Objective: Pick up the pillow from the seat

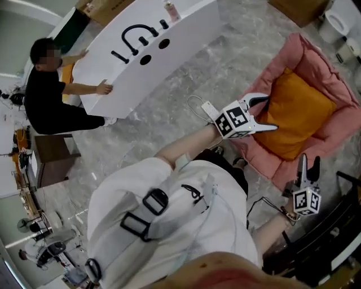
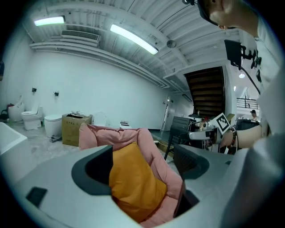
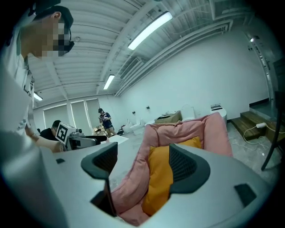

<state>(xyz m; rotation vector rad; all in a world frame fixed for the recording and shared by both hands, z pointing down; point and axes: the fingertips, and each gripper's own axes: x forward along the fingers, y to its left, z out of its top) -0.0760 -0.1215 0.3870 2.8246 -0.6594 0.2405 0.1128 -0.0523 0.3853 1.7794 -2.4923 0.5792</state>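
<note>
An orange pillow [image 1: 299,113] lies on a pink padded seat [image 1: 316,62] on the marble floor. My left gripper [image 1: 272,114] hangs over the pillow's near left edge, jaws apart with nothing between them. My right gripper [image 1: 310,161] is off the seat's near corner, also open and empty. In the left gripper view the pillow [image 2: 133,182] shows between the spread jaws of the left gripper [image 2: 142,162], still apart from them. In the right gripper view the right gripper [image 3: 144,162] frames the pillow [image 3: 160,178] and the seat's pink rim [image 3: 129,187] without touching.
A large white board with black marks [image 1: 141,51] lies at the upper left, and a person in black [image 1: 51,96] crouches beside it. A cardboard box [image 1: 299,8] and a white toilet [image 1: 341,20] stand behind the seat. Black furniture frames [image 1: 333,226] crowd the lower right.
</note>
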